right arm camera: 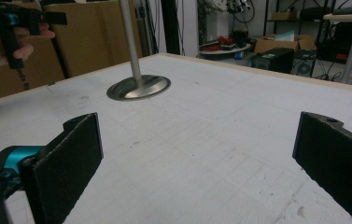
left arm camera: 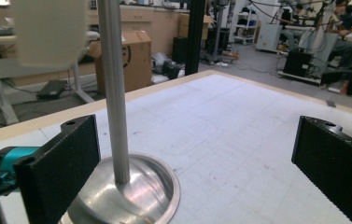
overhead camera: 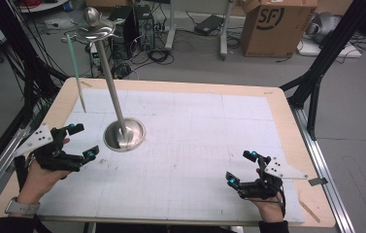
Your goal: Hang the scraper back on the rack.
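Note:
A metal stand rises from a round dished base (overhead camera: 124,134) on the white gridded mat (overhead camera: 200,131). Its slim pole (overhead camera: 110,73) leans up to a small dish topped by a ball (overhead camera: 92,17). A thin pale green rod (overhead camera: 76,73) slants down left of the pole, its tip near the mat. My left gripper (overhead camera: 84,141) hovers open just left of the base, nothing between its jaws. In the left gripper view the pole (left arm camera: 115,93) and base (left arm camera: 141,196) stand close ahead, beside the left jaw. My right gripper (overhead camera: 241,167) rests open and empty near the front right.
The mat lies on a wooden table (overhead camera: 287,121). Behind the table are a cardboard box (overhead camera: 277,26), computer gear and cables on the floor. A black frame post (overhead camera: 326,53) stands at the back right, and dark cables hang at the left edge (overhead camera: 6,58).

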A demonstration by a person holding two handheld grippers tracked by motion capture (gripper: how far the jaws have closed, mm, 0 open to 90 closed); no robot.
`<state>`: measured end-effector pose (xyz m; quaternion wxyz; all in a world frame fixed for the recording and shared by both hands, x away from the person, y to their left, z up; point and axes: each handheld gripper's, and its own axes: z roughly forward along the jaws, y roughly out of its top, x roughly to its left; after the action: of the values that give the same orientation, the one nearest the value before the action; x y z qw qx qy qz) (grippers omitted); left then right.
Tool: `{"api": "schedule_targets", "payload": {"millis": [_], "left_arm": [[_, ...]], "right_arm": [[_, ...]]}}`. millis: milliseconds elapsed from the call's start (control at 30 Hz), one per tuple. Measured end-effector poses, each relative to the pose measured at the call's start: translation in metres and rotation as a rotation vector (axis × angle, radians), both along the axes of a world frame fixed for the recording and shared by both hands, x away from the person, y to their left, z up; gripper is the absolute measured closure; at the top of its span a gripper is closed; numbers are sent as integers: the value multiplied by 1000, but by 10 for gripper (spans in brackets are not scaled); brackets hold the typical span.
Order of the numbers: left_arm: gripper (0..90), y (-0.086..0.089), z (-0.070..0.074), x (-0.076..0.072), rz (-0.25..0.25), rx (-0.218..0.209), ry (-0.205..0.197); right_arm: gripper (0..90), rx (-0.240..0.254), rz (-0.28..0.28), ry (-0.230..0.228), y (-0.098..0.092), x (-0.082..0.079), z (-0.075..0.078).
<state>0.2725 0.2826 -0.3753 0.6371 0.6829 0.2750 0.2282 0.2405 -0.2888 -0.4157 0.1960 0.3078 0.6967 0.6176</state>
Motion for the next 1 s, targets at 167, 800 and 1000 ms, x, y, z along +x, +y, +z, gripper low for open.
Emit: {"api": "schedule_targets", "payload": {"millis": [167,800,1000], "left_arm": [[17,-4,-19,-16,29,20,-27],[17,-10,-50,-27,17,85,10],[17,-7,-57,-30,15,72,26]], "right_arm": [[5,7,4,-16,1,-1,2],[4,1,28,-20,5,-2,2],[5,1,33,-18,6,-1,1]]}}
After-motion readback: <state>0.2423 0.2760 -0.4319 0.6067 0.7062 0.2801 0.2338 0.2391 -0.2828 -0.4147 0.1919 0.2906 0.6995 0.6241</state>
